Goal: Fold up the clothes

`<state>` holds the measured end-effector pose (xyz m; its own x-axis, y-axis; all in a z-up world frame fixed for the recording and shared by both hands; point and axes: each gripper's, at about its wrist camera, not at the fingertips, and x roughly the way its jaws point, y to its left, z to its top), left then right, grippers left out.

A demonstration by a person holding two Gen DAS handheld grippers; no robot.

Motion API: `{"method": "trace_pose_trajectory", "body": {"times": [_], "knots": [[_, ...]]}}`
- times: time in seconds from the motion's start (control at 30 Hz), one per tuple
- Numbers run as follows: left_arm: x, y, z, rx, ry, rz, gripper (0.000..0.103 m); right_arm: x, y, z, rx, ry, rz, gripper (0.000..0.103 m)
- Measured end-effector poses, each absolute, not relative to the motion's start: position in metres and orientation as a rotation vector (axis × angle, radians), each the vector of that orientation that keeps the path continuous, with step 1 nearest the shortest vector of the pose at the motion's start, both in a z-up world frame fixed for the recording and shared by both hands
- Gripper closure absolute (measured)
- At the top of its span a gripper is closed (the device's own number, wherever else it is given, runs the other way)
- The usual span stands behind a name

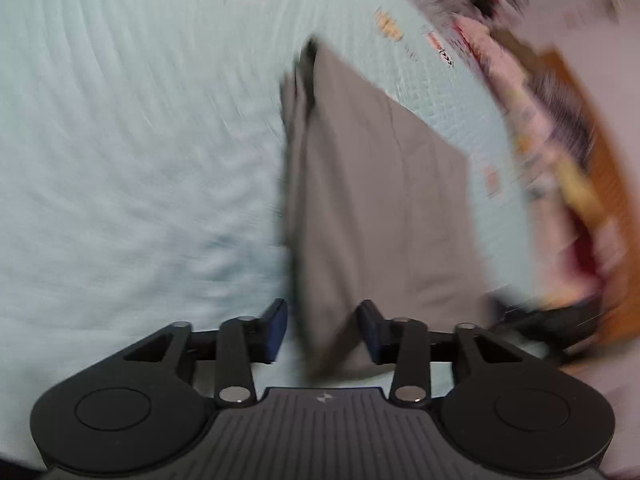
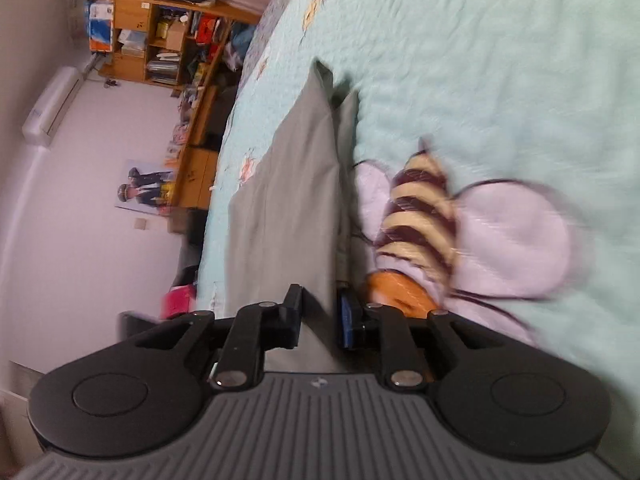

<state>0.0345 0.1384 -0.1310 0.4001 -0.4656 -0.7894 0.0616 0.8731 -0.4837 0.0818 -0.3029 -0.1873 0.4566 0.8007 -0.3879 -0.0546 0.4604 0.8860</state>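
Note:
A grey garment (image 1: 360, 200) lies folded lengthwise in a long strip on a pale mint quilted bed (image 1: 120, 140). In the left wrist view its near end runs down between the fingers of my left gripper (image 1: 323, 330), whose jaws stand well apart and do not press on it. The right wrist view shows the same grey garment (image 2: 288, 200) reaching in between the jaws of my right gripper (image 2: 320, 320). Those jaws stand a narrow gap apart with cloth showing in the gap, and I see no pinch. Both pictures are blurred.
A striped bee plush toy (image 2: 420, 216) with lilac wings lies on the quilt (image 2: 480, 60) right beside the garment. Past the bed's edge are a cluttered wooden bookshelf (image 2: 160, 40), a wall air conditioner (image 2: 52, 104), a poster (image 2: 144, 192) and a pink object (image 2: 178, 300).

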Motion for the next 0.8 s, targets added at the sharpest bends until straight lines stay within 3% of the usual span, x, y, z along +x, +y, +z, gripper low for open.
{"method": "trace_pose_trajectory", "body": {"times": [0.03,0.1,0.27,0.3,0.37,0.5,0.57,0.6,0.8], "knots": [[0.019,0.132,-0.124,-0.312,1.088,-0.342,0.047,0.073,-0.304,-0.175,0.901,0.902,0.641,0.078],[-0.009,0.120,-0.117,-0.156,1.032,-0.347,0.047,0.057,-0.299,-0.154,0.812,0.828,0.650,0.068],[-0.044,0.097,-0.123,0.018,0.897,-0.299,0.047,0.035,-0.235,-0.118,0.504,0.740,0.707,0.063],[-0.045,0.094,-0.125,0.023,0.878,-0.288,0.048,0.033,-0.222,-0.116,0.447,0.724,0.714,0.056],[-0.041,0.092,-0.130,0.010,0.869,-0.285,0.054,0.030,-0.192,-0.116,0.307,0.696,0.689,0.048],[-0.033,0.092,-0.139,0.038,0.863,-0.278,0.073,0.040,-0.161,-0.132,0.171,0.727,0.633,0.047],[-0.032,0.093,-0.138,0.062,0.849,-0.273,0.098,0.042,-0.157,-0.144,0.127,0.752,0.611,0.047],[-0.032,0.097,-0.137,0.087,0.837,-0.224,0.103,0.041,-0.157,-0.150,0.108,0.762,0.600,0.047],[-0.033,0.156,-0.125,0.063,0.857,-0.008,0.103,0.028,-0.152,-0.151,-0.002,0.752,0.604,0.047]]}}
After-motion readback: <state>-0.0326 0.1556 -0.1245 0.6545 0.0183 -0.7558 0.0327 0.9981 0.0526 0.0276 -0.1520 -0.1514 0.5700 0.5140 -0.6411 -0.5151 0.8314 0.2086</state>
